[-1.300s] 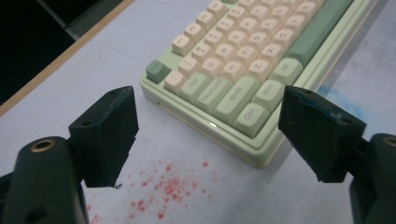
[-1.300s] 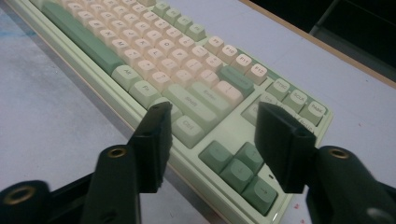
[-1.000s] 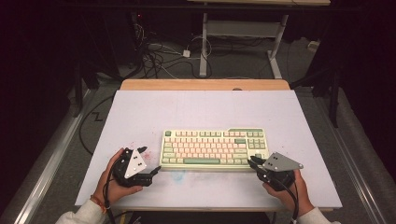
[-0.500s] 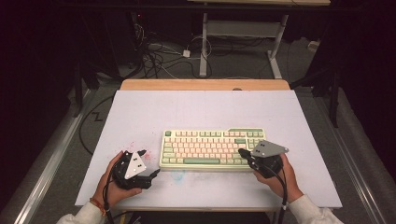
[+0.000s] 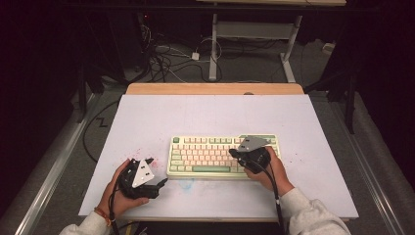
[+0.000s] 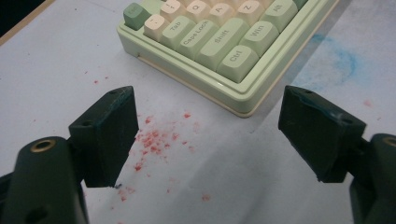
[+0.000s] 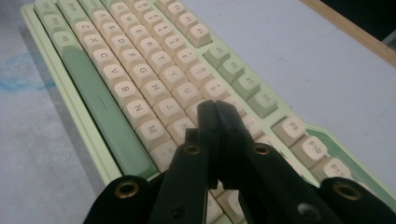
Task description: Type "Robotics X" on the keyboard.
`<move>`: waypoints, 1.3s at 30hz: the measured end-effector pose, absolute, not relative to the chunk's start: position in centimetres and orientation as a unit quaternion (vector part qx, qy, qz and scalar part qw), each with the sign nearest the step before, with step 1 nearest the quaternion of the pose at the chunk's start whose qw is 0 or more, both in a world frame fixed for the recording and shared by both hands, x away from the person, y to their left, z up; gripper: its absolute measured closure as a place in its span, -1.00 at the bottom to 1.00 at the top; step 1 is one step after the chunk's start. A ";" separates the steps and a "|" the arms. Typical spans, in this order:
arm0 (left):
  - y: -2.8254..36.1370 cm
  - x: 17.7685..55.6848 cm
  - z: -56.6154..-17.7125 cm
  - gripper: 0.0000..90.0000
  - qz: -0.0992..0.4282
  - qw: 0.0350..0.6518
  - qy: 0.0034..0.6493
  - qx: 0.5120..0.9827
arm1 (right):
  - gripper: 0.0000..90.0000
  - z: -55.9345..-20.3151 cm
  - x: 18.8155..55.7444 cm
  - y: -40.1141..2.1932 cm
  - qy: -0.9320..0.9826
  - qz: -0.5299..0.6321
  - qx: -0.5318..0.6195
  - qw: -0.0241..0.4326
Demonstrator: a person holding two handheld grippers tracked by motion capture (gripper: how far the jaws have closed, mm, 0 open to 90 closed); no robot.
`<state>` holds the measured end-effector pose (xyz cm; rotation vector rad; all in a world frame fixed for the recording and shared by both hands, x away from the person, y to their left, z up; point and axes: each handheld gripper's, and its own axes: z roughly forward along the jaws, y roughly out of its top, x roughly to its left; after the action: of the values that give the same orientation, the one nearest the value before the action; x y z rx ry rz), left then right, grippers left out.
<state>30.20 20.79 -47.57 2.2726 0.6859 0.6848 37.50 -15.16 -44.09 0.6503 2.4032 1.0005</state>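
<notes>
Your right gripper (image 7: 215,109) has its jaws pressed together with nothing between them, and the closed tip hangs just above the keys on the right half of the keyboard (image 5: 205,155); whether it already touches a keycap you cannot tell from these views. Your left gripper (image 5: 155,172) rests low on the table (image 5: 215,112) just off the keyboard's near left corner, jaws spread wide and empty, with the Ctrl and Shift keys ahead of it.

Judging from this, you are about to press a key with the closed tip. The tip looks about as wide as a keycap, so coming down between two caps would likely press both. Pushing at a slant could slide the keyboard across the smooth table, since your left gripper is beside it, not bracing it. Your own gripper hides the keys beneath it in the high view, so aim by the right gripper view.

Count: two grippers, one keyboard, one table. Red specks (image 6: 154,140) are scattered in front of the left gripper, and a faint blue smudge (image 6: 343,60) lies by the keyboard's near edge.
</notes>
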 end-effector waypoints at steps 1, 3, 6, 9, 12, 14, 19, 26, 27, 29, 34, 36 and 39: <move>20.8 30.2 -47.6 -0.58 0.261 0.329 0.262 0.869 | 1.00 -44.2 37.7 -14.8 0.873 0.361 0.236 0.227; 20.8 30.1 -47.5 -0.58 0.262 0.330 0.262 0.869 | 1.00 -44.5 38.2 -14.3 0.876 0.356 0.237 0.224; 20.9 30.1 -47.6 -0.58 0.261 0.329 0.263 0.868 | 1.00 -44.7 38.7 -13.8 0.878 0.351 0.240 0.221; 20.9 30.2 -47.6 -0.58 0.261 0.329 0.263 0.869 | 1.00 -44.9 39.2 -13.3 0.879 0.346 0.244 0.220; 20.8 30.2 -47.6 -0.58 0.260 0.327 0.261 0.870 | 1.00 -45.2 39.6 -12.9 0.881 0.340 0.246 0.219; 20.8 30.2 -47.7 -0.58 0.259 0.326 0.261 0.871 | 1.00 -45.3 39.7 -12.6 0.883 0.336 0.245 0.217; 20.8 30.2 -47.7 -0.58 0.258 0.322 0.262 0.872 | 1.00 -45.4 39.9 -12.2 0.882 0.332 0.250 0.222; 20.8 30.2 -47.7 -0.58 0.258 0.322 0.261 0.873 | 1.00 -45.5 39.9 -11.9 0.883 0.332 0.245 0.222; 20.8 30.2 -47.7 -0.58 0.257 0.322 0.261 0.873 | 1.00 -45.5 39.9 -11.9 0.884 0.330 0.246 0.221; 20.7 30.2 -47.8 -0.58 0.257 0.320 0.260 0.874 | 1.00 -45.7 39.9 -11.9 0.888 0.323 0.245 0.216; 20.7 30.2 -47.7 -0.58 0.257 0.320 0.260 0.874 | 1.00 -45.5 39.7 -11.9 0.886 0.329 0.244 0.215; 20.8 30.2 -47.7 -0.58 0.257 0.321 0.261 0.873 | 1.00 -45.3 39.6 -11.9 0.884 0.335 0.243 0.218; 20.7 30.2 -47.7 -0.58 0.256 0.320 0.261 0.874 | 1.00 -45.1 39.4 -12.0 0.881 0.341 0.244 0.218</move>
<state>30.16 20.74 -47.74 2.2974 0.6854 0.6732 39.44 -12.04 -45.09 0.6741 2.4395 0.9447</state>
